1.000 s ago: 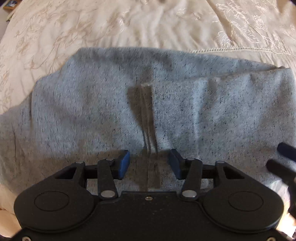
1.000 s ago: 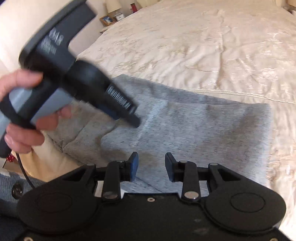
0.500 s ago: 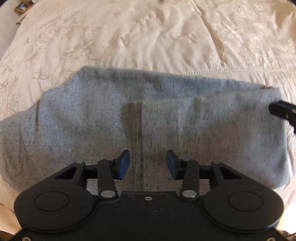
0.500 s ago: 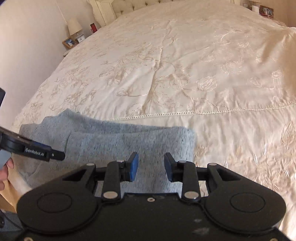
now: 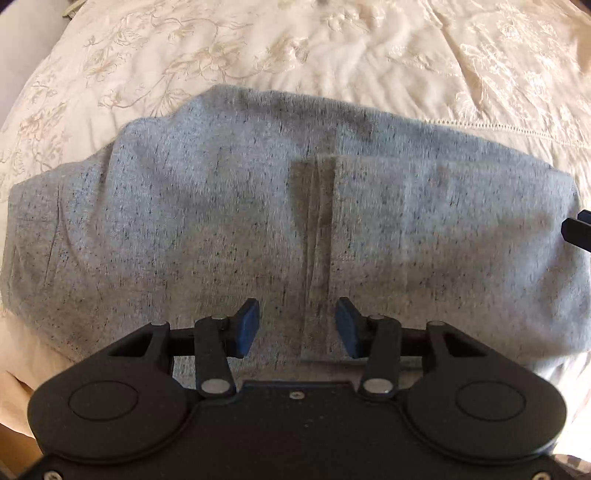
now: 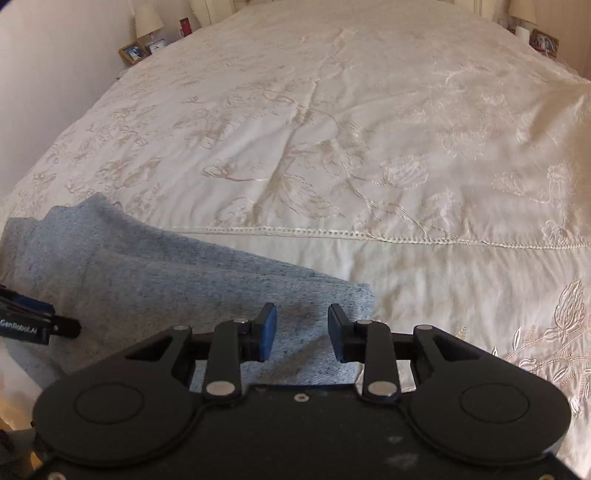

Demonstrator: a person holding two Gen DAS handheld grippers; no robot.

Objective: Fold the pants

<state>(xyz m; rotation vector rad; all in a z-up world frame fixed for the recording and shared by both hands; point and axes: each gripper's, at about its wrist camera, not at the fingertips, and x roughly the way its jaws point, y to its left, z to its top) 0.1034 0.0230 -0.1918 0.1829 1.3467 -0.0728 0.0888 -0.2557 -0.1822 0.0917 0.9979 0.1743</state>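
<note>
Grey speckled pants (image 5: 221, 221) lie folded in a wide band on the cream bedspread. A hem edge (image 5: 321, 206) of the upper layer runs down the middle. My left gripper (image 5: 297, 326) is open and empty above the pants' near edge, straddling that hem. My right gripper (image 6: 302, 334) is open and empty above the right end of the folded pants (image 6: 147, 288). The right gripper's tip shows at the right edge of the left wrist view (image 5: 578, 230). The left gripper's tip shows at the left of the right wrist view (image 6: 37, 326).
The embroidered cream bedspread (image 6: 332, 129) stretches far beyond the pants, with a lace seam (image 6: 369, 234) across it. Bedside tables with a lamp (image 6: 147, 18) and photo frames (image 6: 131, 51) stand at the far corners. A wall runs along the left.
The right gripper has swung right and lifted its view, off the left gripper toward the pants' right end. The left gripper has drawn closer to the pants. Both stayed open.
</note>
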